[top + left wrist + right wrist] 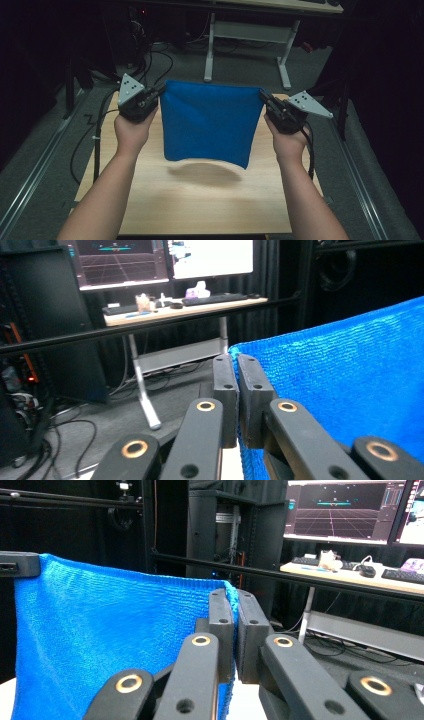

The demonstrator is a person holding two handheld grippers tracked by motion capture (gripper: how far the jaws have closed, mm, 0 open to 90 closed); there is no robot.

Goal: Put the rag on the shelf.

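A blue cloth (pixel 207 122) hangs above the wooden table (pixel 210 205), stretched between two hand-held grippers. My left gripper (pixel 161 91) is shut on its upper left corner, and my right gripper (pixel 262 95) is shut on its upper right corner. The cloth's lower edge floats above the tabletop and throws a shadow below it. In the left gripper view the jaws pinch the blue cloth (pixel 345 380) at its corner, gripper (pixel 236 365). In the right gripper view the cloth (pixel 110 635) spreads left from the closed gripper (pixel 231 600), and the other gripper's jaw tip (pixel 17 563) holds the far corner.
Beyond the table stands a white-legged desk (pixel 250 35) with monitors (pixel 340 510), keyboards and small items. Cables (pixel 90 135) trail over the grey floor at the left. A black bar (pixel 150 327) crosses in front of the desk.
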